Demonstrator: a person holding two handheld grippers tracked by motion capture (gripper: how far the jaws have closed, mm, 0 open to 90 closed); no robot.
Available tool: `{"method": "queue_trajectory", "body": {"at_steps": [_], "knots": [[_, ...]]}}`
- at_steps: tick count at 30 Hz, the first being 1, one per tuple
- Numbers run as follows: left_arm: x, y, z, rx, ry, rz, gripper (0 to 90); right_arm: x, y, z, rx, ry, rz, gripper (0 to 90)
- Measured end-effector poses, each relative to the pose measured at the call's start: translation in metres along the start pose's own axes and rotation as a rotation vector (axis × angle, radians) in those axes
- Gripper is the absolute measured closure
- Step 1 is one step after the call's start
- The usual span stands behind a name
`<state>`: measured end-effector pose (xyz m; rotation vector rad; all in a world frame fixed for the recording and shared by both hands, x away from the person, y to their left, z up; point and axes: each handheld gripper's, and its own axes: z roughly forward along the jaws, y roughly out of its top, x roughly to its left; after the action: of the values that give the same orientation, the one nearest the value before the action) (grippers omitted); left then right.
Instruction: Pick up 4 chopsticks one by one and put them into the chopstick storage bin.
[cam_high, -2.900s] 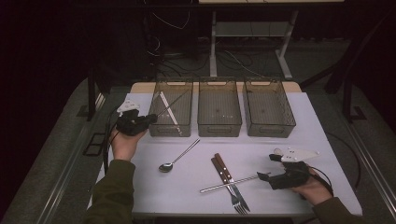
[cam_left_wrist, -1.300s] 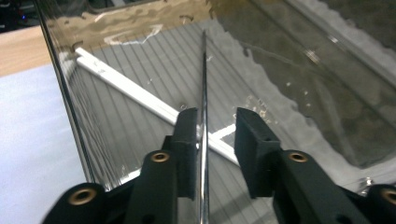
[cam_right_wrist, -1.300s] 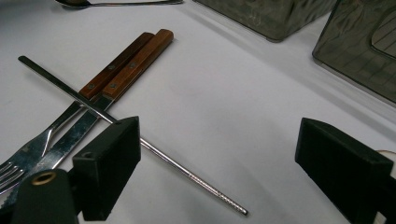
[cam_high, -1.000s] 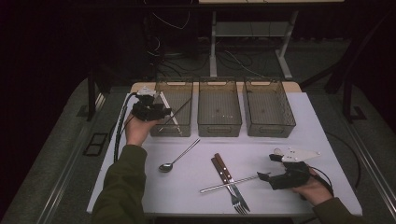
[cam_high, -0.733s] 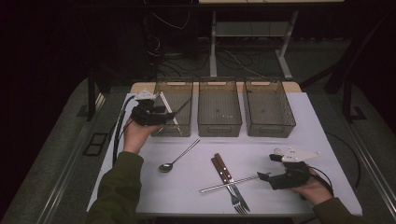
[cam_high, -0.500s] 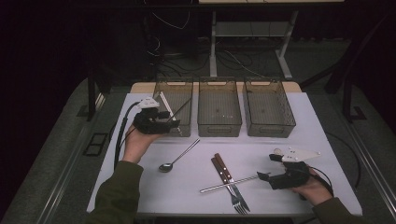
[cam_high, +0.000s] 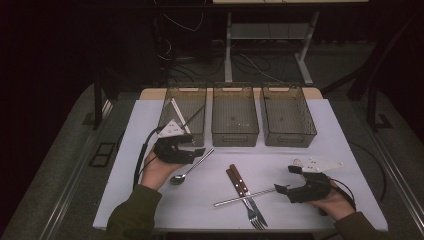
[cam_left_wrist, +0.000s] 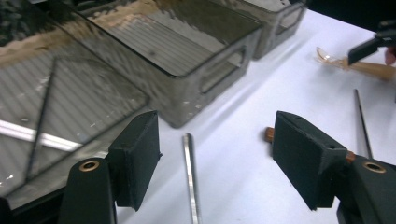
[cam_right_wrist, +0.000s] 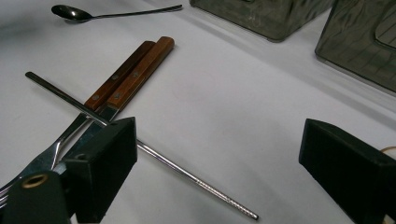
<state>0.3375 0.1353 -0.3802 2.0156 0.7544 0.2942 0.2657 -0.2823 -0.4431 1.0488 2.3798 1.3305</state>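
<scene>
The spoon (cam_high: 189, 168) lies on the white desk (cam_high: 140, 150) left of the middle of the high view, its long axis slanting from the bowl at lower left up to the handle tip at upper right, which ends just before the middle bin (cam_high: 235, 114). In the left gripper view the handle (cam_left_wrist: 190, 177) runs up from the bottom edge between the jaws without touching either.

The left gripper (cam_high: 192, 152) sits in front of the left bin (cam_high: 183, 112), low over the spoon's handle and pointing to the right of the frame, with the hand (cam_high: 156, 170) under it. Its jaws have just been opening and stand spread and empty.

The right gripper (cam_high: 285, 180) rests at lower right of the high view, pointing left, jaws spread wide and empty, beside a chopstick (cam_high: 245, 197) that crosses a wood-handled knife (cam_high: 242, 182) and fork (cam_high: 245, 195).

Bare desk lies between the spoon and the knife, and along the front of the three bins.
</scene>
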Motion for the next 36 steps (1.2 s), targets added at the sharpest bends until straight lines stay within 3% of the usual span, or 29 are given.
{"method": "queue_trajectory", "body": {"at_steps": [6,23,28,36], "knots": [[-0.02,-0.008,0.01,0.015,-0.05,0.02,27.5,-0.001,0.0,-0.001,-0.002,-0.023,0.011,10.1],[-0.06,-0.027,0.03,0.053,-0.185,0.037,28.8,-0.004,0.001,-0.001,0.022,-0.007,0.042,10.2],[-0.071,-0.03,0.036,0.085,-0.221,0.073,35.0,-0.003,0.001,-0.001,0.01,-0.001,0.036,10.2],[-0.082,-0.034,0.048,0.111,-0.281,0.081,48.5,-0.004,0.0,-0.003,0.017,-0.016,0.044,10.2]]}}
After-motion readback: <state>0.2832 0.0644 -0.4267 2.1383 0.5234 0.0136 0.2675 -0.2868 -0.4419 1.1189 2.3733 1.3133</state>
